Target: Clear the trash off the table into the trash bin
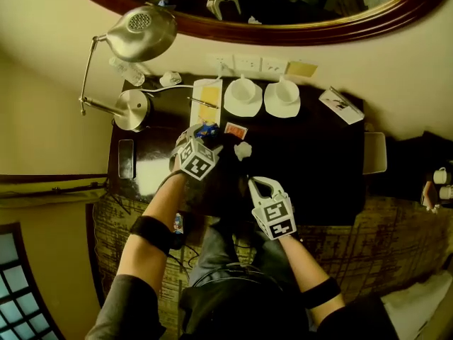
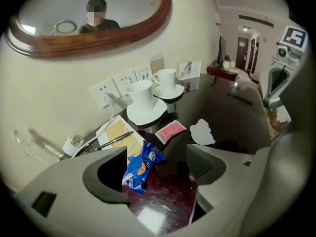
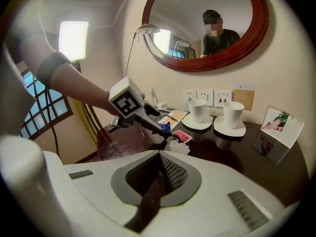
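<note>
A crumpled blue snack wrapper [image 2: 140, 164] lies on the dark table [image 1: 318, 168], near a notepad with a pen [image 2: 118, 135]. My left gripper [image 2: 158, 162] stands open over it, one jaw on each side, and the pads do not press on it. In the head view the wrapper [image 1: 206, 129] shows just past the left gripper [image 1: 205, 137]. A white crumpled paper [image 1: 243, 150] and a red packet [image 1: 236, 130] lie to the right of it. My right gripper [image 3: 159, 156] is shut and empty, nearer the table's front edge [image 1: 263, 184], pointing toward the white paper [image 3: 177, 147].
Two white cups on saucers [image 1: 243, 94] [image 1: 282, 96] stand at the back by the wall sockets. A metal desk lamp [image 1: 141, 30] and a phone [image 1: 126, 158] are on the left. A picture card [image 1: 342, 106] stands at the back right. An oval mirror [image 3: 207, 28] hangs above.
</note>
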